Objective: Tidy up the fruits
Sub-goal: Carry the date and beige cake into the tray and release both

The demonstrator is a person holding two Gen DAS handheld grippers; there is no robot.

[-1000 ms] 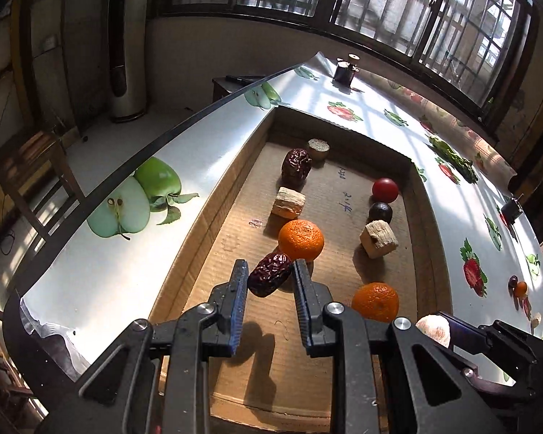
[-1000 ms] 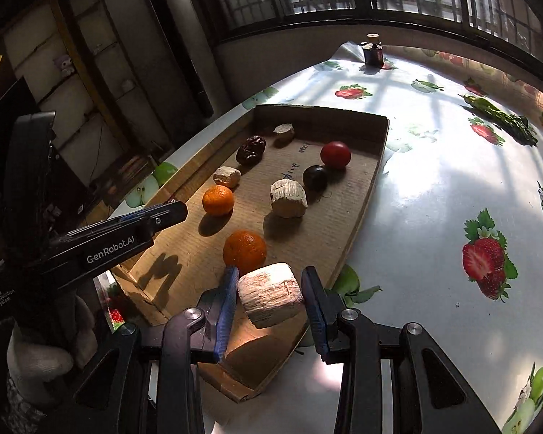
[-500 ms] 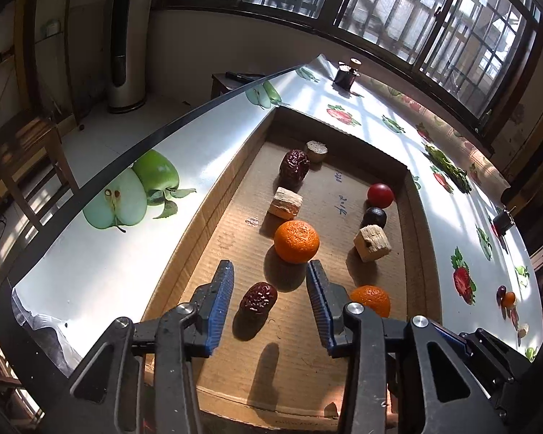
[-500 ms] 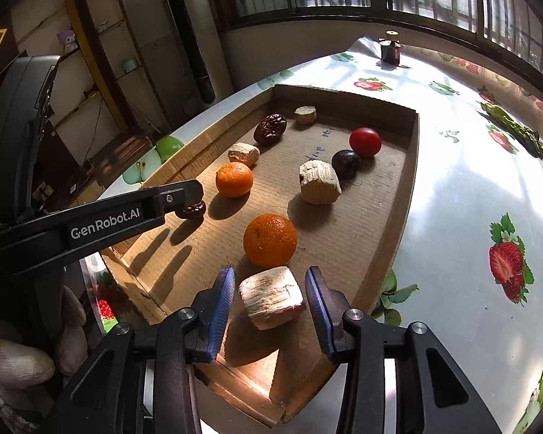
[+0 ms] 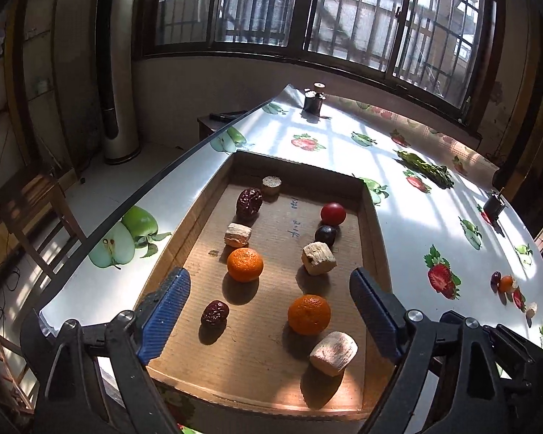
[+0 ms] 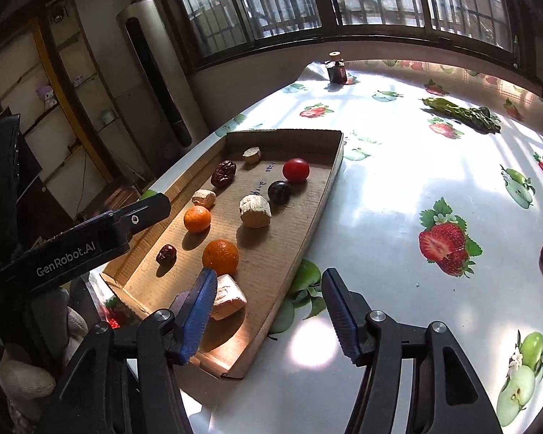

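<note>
Between the wide-spread fingers of the right gripper [image 6: 268,305], which grips nothing, a pale chunk [image 6: 228,297] lies partly hidden behind the left pad. Left gripper [image 5: 269,316] gapes wide, empty, above the cardboard tray [image 5: 374,253], whose near-left corner holds a small date [image 5: 215,313].

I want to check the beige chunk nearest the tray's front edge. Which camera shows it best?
The left wrist view: the beige chunk lies fully visible between the open fingers. In the right wrist view, the chunk is partly hidden behind the right gripper finger.
</note>
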